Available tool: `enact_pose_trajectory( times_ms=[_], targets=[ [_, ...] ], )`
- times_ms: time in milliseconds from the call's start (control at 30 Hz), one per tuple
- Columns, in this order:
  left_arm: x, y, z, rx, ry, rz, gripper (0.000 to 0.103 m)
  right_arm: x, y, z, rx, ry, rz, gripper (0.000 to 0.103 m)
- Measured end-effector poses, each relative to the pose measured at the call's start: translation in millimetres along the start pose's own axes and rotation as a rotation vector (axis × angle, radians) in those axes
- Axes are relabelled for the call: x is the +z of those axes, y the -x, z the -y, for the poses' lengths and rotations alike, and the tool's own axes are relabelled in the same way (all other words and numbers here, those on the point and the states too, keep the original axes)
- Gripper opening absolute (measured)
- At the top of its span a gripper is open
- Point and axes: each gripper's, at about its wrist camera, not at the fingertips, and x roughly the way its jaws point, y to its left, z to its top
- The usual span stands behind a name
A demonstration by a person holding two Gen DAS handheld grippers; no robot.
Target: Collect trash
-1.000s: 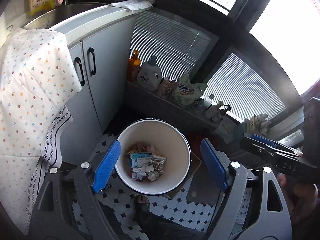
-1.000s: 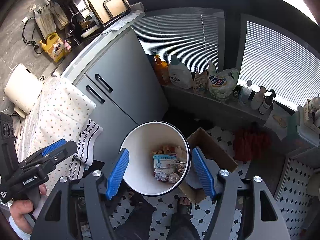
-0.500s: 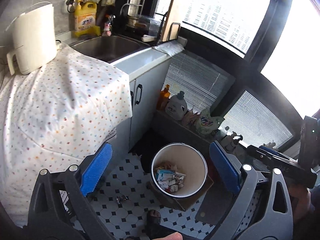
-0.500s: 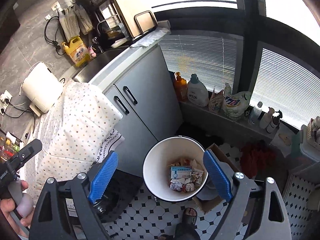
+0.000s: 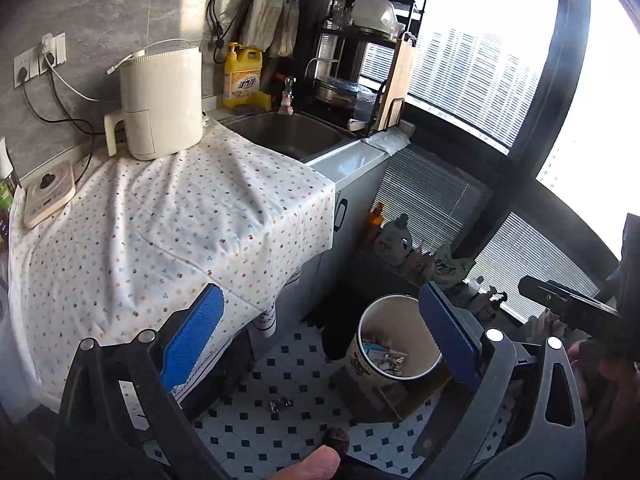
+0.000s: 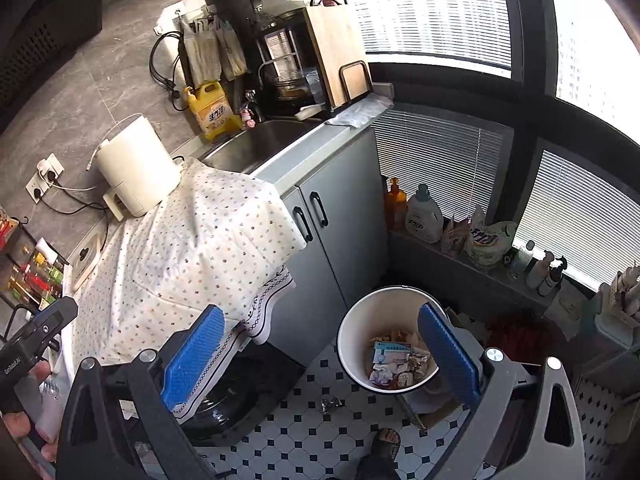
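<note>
Both our grippers, left [image 5: 320, 340] and right [image 6: 320, 352], spread, empty; foil scrap [image 6: 331, 403] on floor at 6 o'clock, right nearer.

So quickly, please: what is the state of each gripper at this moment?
Left gripper: open, fingers wide apart, holding nothing.
Right gripper: open, fingers wide apart, holding nothing.

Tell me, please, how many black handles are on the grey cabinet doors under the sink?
2: in the right wrist view, one black handle sits on the left door and the other black handle on the right door of the grey cabinet, side by side near the top.
</note>
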Motion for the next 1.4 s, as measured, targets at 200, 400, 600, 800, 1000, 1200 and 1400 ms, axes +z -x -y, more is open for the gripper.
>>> enact_pose_trajectory(
  times_ms=[200,400,600,800,1000,1200,1400],
  targets=[
    [-15.9,37.1,-18.9,0.032,0.009,0.035,0.097,-14.7,24.2,-28.1,0.019,0.041,0.024,0.095],
    [-25.8,70.8,-35.2,0.065,0.030,0.079,0.097,-20.4,47.4,-54.2,0.057,0.095,0.054,0.095],
    [-31.4,105.2,-53.5,0.112,0.074,0.132,0.097,-22.8,63.9,-74.9,0.084,0.113,0.079,0.095],
    [-34.1,127.9,-70.1,0.153,0.090,0.156,0.097,-25.7,69.1,-93.2,0.117,0.136,0.078,0.095],
    [-37.4,142.6,-81.9,0.173,0.108,0.178,0.097,-33.9,69.3,-107.7,0.144,0.165,0.061,0.095],
    [-40.3,147.3,-91.5,0.182,0.122,0.187,0.097,-33.2,67.7,-117.1,0.157,0.170,0.066,0.095],
    [-40.8,150.0,-96.3,0.189,0.131,0.190,0.097,-31.8,66.8,-121.7,0.161,0.178,0.066,0.095]
  ],
)
